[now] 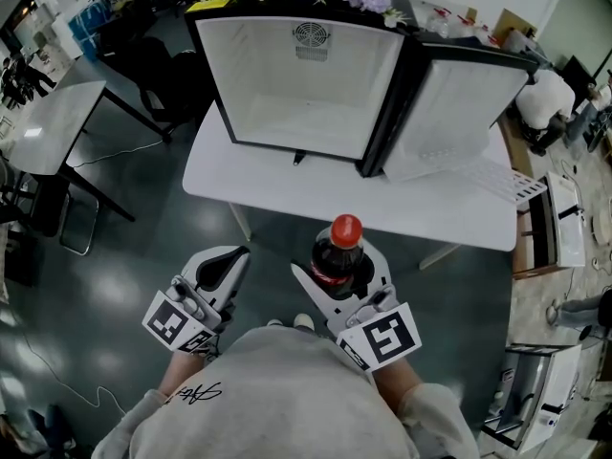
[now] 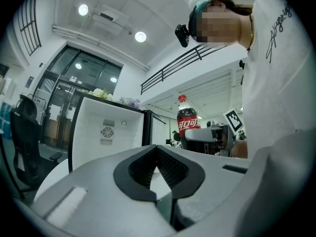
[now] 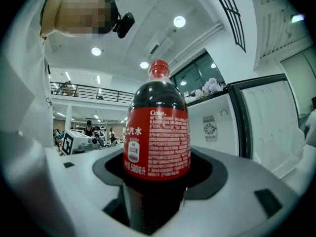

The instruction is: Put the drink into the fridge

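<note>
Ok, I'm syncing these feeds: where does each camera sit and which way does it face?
Head view: on the person's head, facing steeply down at the open fridge on its table; chest and sleeves show.
Left tool view: on the left tool, tilted upward along shut, empty jaws; torso at right.
Right tool view: on the right tool, upward past the gripped cola bottle; torso at left.
Shared: all see fridge and bottle.
</note>
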Tool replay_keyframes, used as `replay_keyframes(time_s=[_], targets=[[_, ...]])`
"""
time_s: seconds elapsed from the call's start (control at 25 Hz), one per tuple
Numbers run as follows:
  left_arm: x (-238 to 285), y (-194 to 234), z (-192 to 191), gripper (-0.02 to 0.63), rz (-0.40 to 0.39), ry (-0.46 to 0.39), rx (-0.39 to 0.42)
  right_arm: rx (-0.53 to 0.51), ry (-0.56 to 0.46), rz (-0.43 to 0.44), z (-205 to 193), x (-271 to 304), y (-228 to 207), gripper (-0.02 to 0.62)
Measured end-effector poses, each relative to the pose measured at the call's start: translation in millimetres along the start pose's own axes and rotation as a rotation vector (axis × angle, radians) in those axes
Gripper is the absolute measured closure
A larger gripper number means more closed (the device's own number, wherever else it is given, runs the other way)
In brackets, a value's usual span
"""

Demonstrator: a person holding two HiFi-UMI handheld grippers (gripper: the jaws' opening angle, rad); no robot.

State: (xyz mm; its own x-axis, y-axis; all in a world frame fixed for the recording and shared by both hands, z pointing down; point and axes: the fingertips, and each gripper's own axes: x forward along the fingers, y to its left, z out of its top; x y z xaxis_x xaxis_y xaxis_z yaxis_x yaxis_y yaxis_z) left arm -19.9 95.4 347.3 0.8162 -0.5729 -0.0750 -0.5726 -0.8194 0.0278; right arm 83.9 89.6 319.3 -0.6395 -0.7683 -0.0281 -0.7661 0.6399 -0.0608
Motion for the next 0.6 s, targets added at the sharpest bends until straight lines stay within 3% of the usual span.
replay_keyframes(time_s=[0.6], targets=[[-4.6,-4.7,-7.2,0.602,0.086,0.016,-0.009,0.02,-0.002,0.029,-8.8,-8.0,-14.9,0.281]])
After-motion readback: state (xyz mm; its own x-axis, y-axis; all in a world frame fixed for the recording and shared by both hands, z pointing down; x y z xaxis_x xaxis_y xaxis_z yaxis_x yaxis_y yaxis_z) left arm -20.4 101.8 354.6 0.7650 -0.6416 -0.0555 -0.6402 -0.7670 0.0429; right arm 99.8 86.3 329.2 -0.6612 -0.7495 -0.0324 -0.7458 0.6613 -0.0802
